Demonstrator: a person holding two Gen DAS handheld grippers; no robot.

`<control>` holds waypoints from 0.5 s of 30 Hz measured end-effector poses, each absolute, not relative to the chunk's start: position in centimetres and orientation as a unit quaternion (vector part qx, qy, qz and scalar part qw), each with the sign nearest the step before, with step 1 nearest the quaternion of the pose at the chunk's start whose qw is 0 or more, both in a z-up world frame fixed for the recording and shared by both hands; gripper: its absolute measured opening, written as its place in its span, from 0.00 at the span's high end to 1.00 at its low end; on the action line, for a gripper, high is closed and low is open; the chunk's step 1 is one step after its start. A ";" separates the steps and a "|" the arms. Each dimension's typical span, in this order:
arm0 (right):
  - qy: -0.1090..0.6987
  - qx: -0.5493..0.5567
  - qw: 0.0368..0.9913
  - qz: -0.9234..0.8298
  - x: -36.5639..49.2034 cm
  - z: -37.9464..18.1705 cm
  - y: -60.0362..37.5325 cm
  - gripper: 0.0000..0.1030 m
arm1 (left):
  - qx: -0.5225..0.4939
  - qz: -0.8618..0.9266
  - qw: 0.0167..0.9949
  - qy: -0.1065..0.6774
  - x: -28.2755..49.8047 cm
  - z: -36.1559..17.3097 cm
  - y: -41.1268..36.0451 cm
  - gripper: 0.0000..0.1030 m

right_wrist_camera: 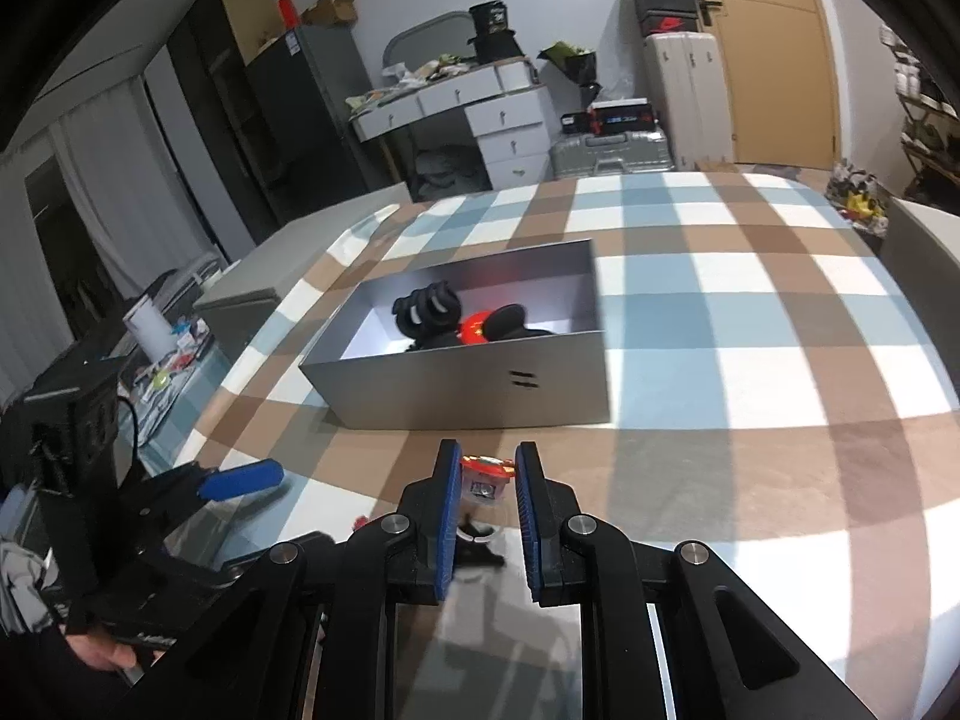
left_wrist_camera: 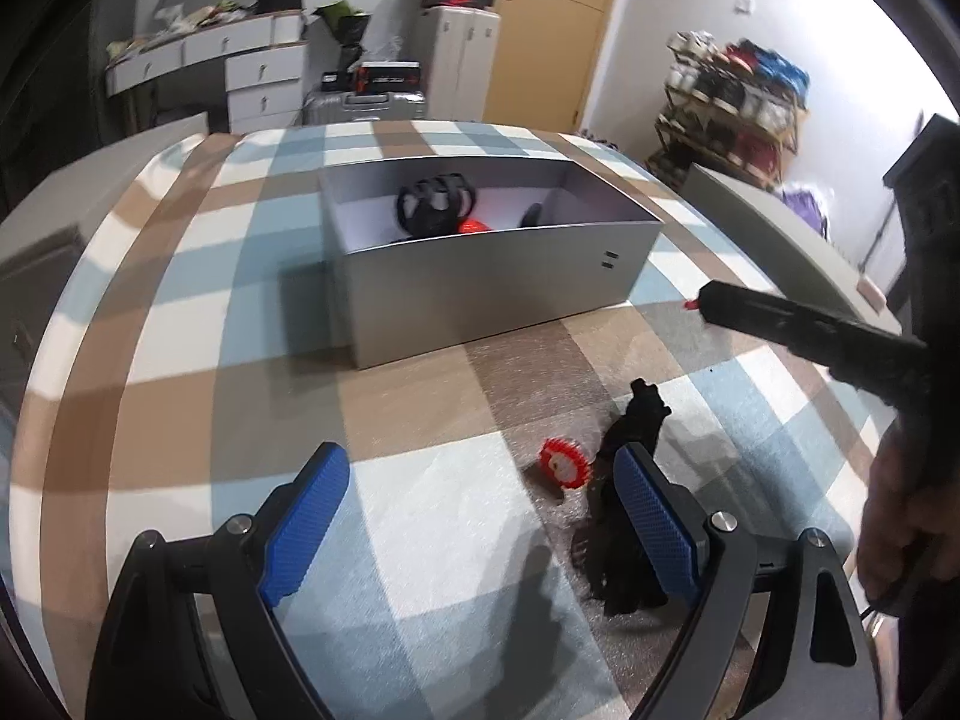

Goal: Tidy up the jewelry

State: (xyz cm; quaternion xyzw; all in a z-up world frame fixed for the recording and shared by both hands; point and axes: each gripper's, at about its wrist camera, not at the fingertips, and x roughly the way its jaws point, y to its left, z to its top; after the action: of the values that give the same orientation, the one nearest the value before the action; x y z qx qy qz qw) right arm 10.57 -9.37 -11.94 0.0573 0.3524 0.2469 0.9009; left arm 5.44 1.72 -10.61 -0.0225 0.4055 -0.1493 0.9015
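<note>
My right gripper (right_wrist_camera: 486, 474) is clamped on a small red ring (right_wrist_camera: 485, 471), just short of the grey box (right_wrist_camera: 456, 384); my left gripper (left_wrist_camera: 480, 516) gapes empty. I should carry it level over the rim, then release low.

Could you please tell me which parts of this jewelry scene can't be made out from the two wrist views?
- Box contents: in both views its near wall hides the lower parts of the black and red pieces.
- Black piece on the cloth: left wrist view, partly behind a left gripper finger and blurred.
- Small red item in the right gripper: too small to identify.
- Shelf: blurred.
</note>
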 end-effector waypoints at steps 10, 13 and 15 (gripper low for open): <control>0.356 0.091 0.897 0.245 9.7 -12.8 -11.4 0.83 | -0.053 -0.191 0.880 0.431 7.2 -10.8 1.7 0.47; 0.357 0.101 0.896 0.244 9.7 -12.9 -11.9 0.83 | -0.056 -0.209 0.871 0.441 7.2 -10.9 1.2 0.63; 0.358 0.104 0.895 0.244 9.7 -13.1 -12.0 0.83 | -0.060 -0.217 0.867 0.444 7.1 -10.9 1.1 0.65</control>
State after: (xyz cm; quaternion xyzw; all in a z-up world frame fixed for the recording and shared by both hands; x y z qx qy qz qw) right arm 9.74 -12.01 -13.08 0.1038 0.3580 0.2441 0.8952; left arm 7.09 1.10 -10.88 -0.0598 0.4439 -0.2175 0.8672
